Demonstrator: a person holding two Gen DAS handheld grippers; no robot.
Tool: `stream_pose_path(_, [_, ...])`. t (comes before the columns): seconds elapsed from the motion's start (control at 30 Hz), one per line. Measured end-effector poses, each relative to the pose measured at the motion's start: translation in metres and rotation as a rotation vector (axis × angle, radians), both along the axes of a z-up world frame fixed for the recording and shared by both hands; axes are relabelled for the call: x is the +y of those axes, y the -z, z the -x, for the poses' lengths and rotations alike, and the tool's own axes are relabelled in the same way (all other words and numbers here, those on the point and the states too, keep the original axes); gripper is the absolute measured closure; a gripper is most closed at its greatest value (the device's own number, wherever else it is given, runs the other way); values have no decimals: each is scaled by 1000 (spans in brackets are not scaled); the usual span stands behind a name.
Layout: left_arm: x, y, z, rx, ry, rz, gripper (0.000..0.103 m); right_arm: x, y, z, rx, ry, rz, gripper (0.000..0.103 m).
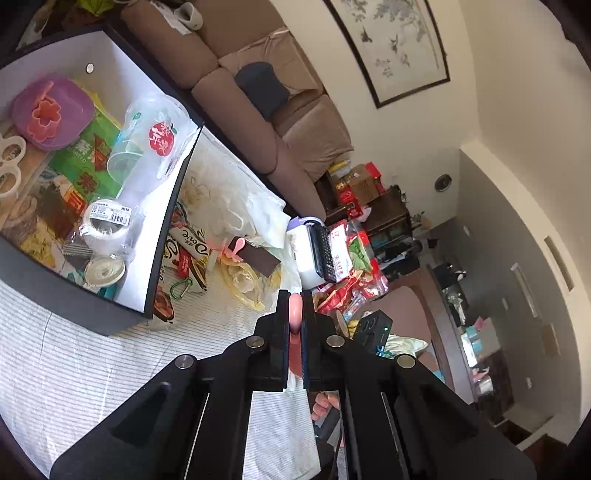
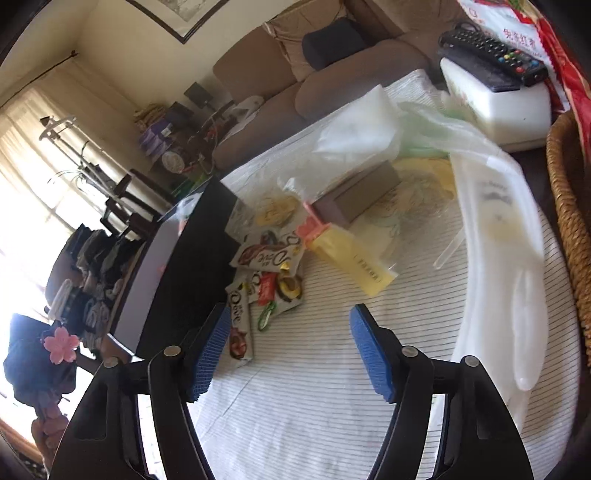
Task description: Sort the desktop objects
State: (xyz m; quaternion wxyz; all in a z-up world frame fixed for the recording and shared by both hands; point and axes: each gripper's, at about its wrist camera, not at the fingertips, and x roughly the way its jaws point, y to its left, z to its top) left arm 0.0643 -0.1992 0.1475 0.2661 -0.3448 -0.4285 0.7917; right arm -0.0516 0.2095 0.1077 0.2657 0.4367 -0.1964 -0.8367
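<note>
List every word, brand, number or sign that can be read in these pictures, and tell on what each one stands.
"Dove": brown and white chocolate wrapper on the striped cloth; the same brand on a second brown wrapper.
Red Chinese characters: white snack bag behind the black remote; too blurred to quote.
Barcode sticker: white tape roll in the black box; too small.
Green packet in the box: unreadable.

Right tool (image 2: 288, 350) open over striped surface (image 2: 314, 406), nothing between blue pads.
Dove wrappers (image 2: 258, 258) centre-left beside black box (image 2: 192, 266); yellow packet (image 2: 351, 258) centre; wicker basket (image 2: 569, 206) at right edge.
</note>
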Motion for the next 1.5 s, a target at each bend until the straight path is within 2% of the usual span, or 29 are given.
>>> stream_pose_path(0.03, [-2, 2, 5, 8, 10, -2, 99, 0, -2, 3, 9, 8, -15, 46])
stream_pose_path(0.07, [-3, 3, 10, 18, 17, 1, 99, -2, -7, 7, 21, 6, -17, 58])
stream_pose_path(0.13, [-3, 3, 22, 33, 30, 17, 99, -8, -21, 11, 62, 3, -7, 68])
stream_pose_path(0.17, [-2, 4, 27, 38, 39, 28, 99, -16, -29, 14, 100, -2, -27, 68])
stream_pose_path(0.27, [3, 4, 38, 58, 74, 77, 99, -60, -43, 41, 171, -71, -227, 68])
stream_pose_path(0.37, [6, 3, 39, 91, 102, 143, 99, -103, -29, 76, 210, -150, -438, 68])
stream_pose_path(0.5, [2, 8, 43, 79, 125, 142, 99, -139, 11, 113, 200, -228, -627, 69])
stream_pose_path(0.53, [-1, 10, 45, 71, 123, 132, 99, -143, 20, 119, 200, -241, -650, 72])
stream_pose_path(0.6, [-8, 12, 49, 67, 115, 105, 99, -151, 34, 126, 218, -249, -704, 73])
stream_pose_path(0.7, [-18, 12, 53, 66, 93, 115, 99, -162, 45, 126, 267, -260, -792, 78])
stream_pose_path(0.77, [-28, 13, 53, 64, 68, 106, 99, -166, 49, 120, 301, -267, -842, 89])
stream_pose_path(0.83, [-33, 16, 53, 58, 51, 84, 99, -162, 47, 116, 299, -274, -828, 96])
stream_pose_path(0.9, [-35, 15, 56, 59, 40, 82, 99, -156, 38, 112, 299, -266, -782, 97])
stream_pose_path(1.1, [-34, 12, 61, 75, 37, 51, 99, -131, -10, 94, 270, -238, -554, 100])
stream_pose_path(1.27, [-31, 8, 60, 84, 49, 45, 99, -139, -32, 73, 315, -244, -628, 100])
stream_pose_path(1.5, [-37, 5, 55, 85, 48, 41, 99, -150, -27, 54, 326, -252, -665, 100])
